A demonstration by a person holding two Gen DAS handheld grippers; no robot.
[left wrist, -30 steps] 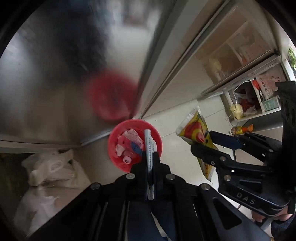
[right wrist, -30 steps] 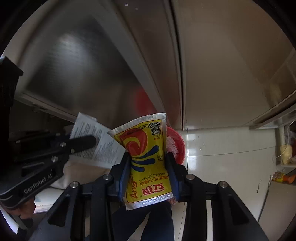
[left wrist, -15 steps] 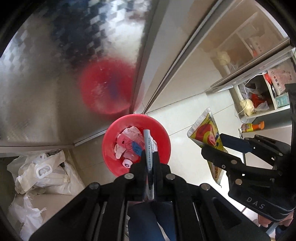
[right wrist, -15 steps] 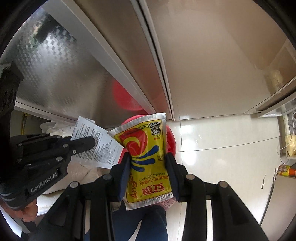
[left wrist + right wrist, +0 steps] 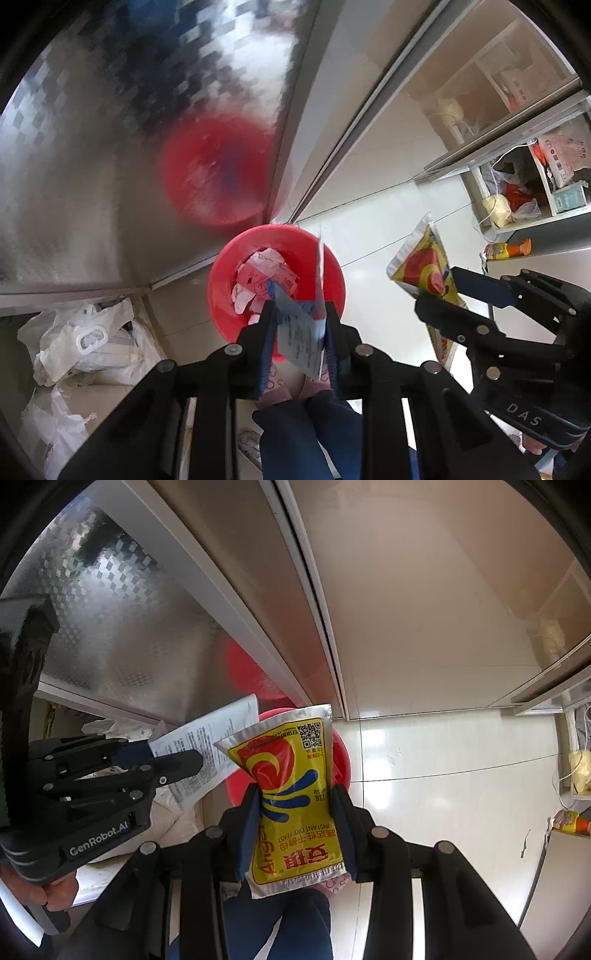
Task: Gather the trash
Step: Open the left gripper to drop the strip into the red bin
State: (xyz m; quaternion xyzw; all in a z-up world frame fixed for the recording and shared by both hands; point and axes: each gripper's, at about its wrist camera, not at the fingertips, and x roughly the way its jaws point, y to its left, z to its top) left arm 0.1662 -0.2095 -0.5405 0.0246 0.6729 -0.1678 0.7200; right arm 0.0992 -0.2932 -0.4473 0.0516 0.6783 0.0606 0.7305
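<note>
Your left gripper (image 5: 300, 325) jaws have just been opening, the paper slip (image 5: 301, 338) loose between them above the red bin (image 5: 334, 280), while your right gripper (image 5: 295, 812) jaws clench the yellow yeast packet (image 5: 291, 797).

"INSTANT DRY YEAST" on yellow packet (image 5: 295, 805) (upside down); "GenRobot.AI", "DAS" on gripper bodies.

Looks like a home kitchen or utility corner: glossy cream floor tiles (image 5: 443, 775), a patterned stainless-steel cabinet front (image 5: 92, 166) mirroring a red waste bin (image 5: 275, 291) already holding wrappers, sliding panel doors (image 5: 388, 590), open shelving (image 5: 535, 177) cluttered with packets and bags, white plastic bags (image 5: 81, 343) heaped alongside.
</note>
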